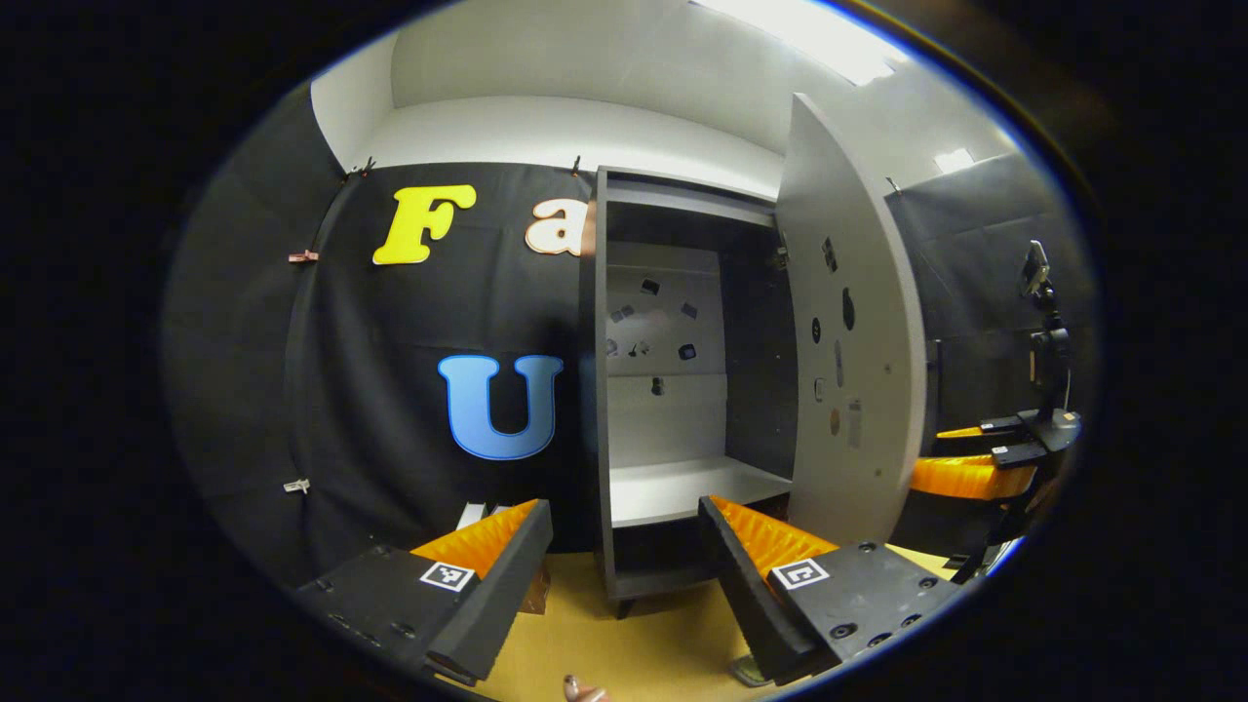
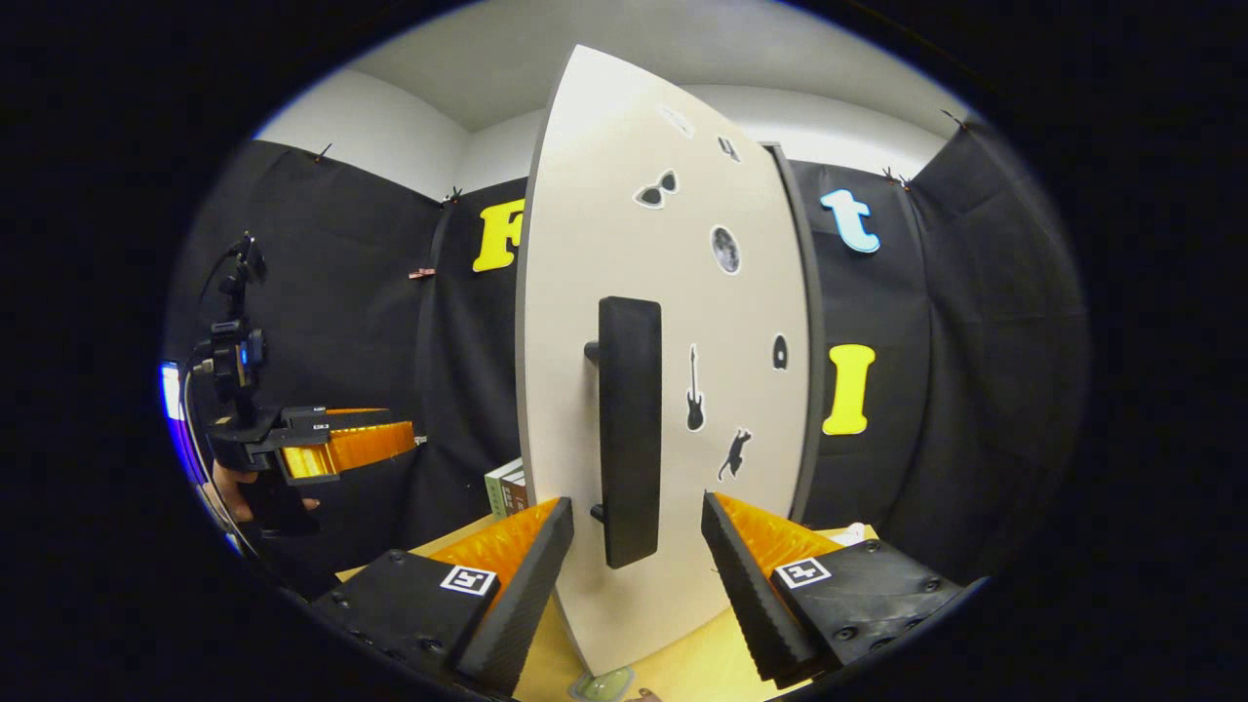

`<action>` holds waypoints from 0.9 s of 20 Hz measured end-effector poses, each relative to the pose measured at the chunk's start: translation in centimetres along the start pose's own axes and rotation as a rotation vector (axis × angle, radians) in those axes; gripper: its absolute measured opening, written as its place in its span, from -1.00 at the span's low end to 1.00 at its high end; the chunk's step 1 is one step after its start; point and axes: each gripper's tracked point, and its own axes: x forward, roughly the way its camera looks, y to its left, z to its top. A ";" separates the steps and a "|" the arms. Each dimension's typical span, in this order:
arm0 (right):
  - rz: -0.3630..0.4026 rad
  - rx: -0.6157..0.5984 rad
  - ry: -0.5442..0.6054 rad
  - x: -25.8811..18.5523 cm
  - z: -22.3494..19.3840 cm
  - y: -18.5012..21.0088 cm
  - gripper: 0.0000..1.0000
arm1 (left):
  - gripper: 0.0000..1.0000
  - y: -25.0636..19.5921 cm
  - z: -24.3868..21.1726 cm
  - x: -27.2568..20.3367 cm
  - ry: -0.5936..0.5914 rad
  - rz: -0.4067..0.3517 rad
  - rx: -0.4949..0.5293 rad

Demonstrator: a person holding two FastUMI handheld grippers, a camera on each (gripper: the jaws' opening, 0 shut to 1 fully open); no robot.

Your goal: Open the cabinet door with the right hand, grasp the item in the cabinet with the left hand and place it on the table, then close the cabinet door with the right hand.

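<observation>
Cabinet [image 1: 682, 390] stands on the counter [image 1: 634, 643] against the far wall, its door [image 1: 848, 341] swung wide to the right, its pale shelf [image 1: 682, 487] showing bare between the dark side walls. In the left gripper view the left claw [image 1: 624, 575] hovers released, fingers spread, just in front of the cabinet's lower edge and touching nothing. Farther right, past the door's edge, the other claw shows. In the right gripper view the right claw [image 2: 634, 575] is released, its fingers standing apart on either side of the dark upright handle [image 2: 629, 429] on the door's sticker-dotted outer face, not pressing it. Books [image 2: 507, 487] stand left of the door.
</observation>
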 end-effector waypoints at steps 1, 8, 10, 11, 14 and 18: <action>0.026 0.010 0.005 0.6 0.0 1.4 0.77 | 0.89 0.4 0.0 0.0 0.008 0.004 0.001; -0.059 -0.048 -0.037 -0.6 2.4 -1.3 0.80 | 0.90 -2.7 1.3 2.1 0.019 -0.048 -0.082; -0.118 -0.048 -0.076 -0.5 3.6 -3.6 0.84 | 0.91 -4.3 1.8 2.7 0.017 -0.077 -0.089; -0.131 -0.030 -0.078 -0.6 3.6 -4.3 0.86 | 0.90 -4.9 2.3 2.8 0.010 -0.083 -0.081; -0.141 0.038 -0.061 -0.8 3.4 -5.8 0.93 | 0.89 -6.7 3.2 3.4 -0.025 -0.091 -0.066; -0.131 0.056 -0.078 -0.8 4.1 -7.0 0.94 | 0.91 -8.2 3.5 4.1 -0.034 -0.095 -0.055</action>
